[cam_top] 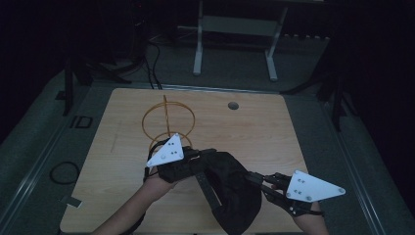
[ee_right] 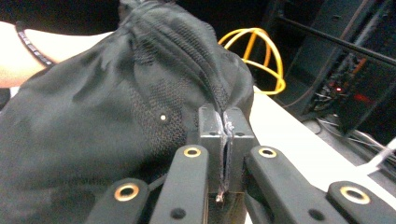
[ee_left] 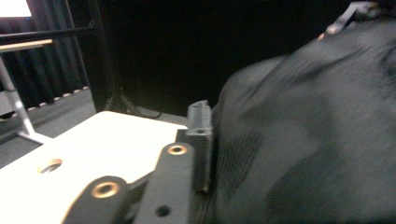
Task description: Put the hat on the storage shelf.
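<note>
A black fabric cap (cam_top: 230,188) with mesh panels hangs between both grippers over the near part of the wooden table (cam_top: 254,132). My left gripper (cam_top: 208,156) holds its left side. In the left gripper view one jaw presses against the cloth (ee_left: 303,140), which hides the other jaw. My right gripper (cam_top: 252,177) is shut on the cap's right edge. In the right gripper view a thin fold of fabric (ee_right: 224,140) is pinched between the closed jaws. A yellow wire stand (cam_top: 168,120) rises just beyond the left gripper, and it also appears behind the cap (ee_right: 254,51).
A round hole (cam_top: 233,105) sits in the tabletop at the back. A white desk frame (cam_top: 235,44) stands on the floor beyond the table. A cable loop (cam_top: 64,172) lies on the floor at the left. Dark equipment racks (ee_right: 355,84) flank the table.
</note>
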A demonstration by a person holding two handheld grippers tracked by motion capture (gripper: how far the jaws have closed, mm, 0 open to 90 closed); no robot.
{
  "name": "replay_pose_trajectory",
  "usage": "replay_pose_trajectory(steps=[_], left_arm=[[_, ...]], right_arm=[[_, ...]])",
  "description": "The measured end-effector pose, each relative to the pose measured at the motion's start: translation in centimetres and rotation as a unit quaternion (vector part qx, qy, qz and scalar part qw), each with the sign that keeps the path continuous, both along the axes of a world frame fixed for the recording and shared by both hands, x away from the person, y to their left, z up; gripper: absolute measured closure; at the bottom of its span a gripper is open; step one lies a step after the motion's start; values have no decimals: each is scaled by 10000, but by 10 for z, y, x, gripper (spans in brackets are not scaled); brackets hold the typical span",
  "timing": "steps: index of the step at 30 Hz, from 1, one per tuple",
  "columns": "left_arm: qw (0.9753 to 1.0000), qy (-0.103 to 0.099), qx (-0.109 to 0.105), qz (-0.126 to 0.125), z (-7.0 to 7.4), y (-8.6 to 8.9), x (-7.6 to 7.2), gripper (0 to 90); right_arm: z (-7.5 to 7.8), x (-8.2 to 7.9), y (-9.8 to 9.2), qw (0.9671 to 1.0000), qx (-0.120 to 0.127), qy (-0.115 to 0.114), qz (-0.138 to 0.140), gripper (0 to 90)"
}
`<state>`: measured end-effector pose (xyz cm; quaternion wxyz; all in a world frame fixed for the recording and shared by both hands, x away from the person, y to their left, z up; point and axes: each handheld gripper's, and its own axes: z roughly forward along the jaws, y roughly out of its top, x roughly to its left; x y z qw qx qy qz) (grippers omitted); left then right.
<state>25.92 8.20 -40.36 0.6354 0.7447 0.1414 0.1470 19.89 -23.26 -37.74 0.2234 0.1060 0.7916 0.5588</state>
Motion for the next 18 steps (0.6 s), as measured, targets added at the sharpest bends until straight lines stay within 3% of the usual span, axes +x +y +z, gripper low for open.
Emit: replay_pose_trajectory(steps=[2,4,6,11,14,18], left_arm=[[10000,-21,32,52,0,3,-1,712],[9999,-47,53,107,0,5,-2,699],[9992,-92,227,309,0,11,-5,679],[9971,-186,538,510,-4,19,-11,652],[9967,6,546,601,-12,34,-14,652],[9953,43,593,760,-18,45,-17,643]], right_arm=[[3,0,-4,9999,99,-7,-56,886],[4,0,-6,9998,113,-32,-138,885],[9,1,-14,9991,258,-31,-339,886],[15,6,-22,9970,403,-38,-661,885],[22,14,-27,9949,520,-71,-857,885],[29,21,-25,9935,574,-120,-978,885]])
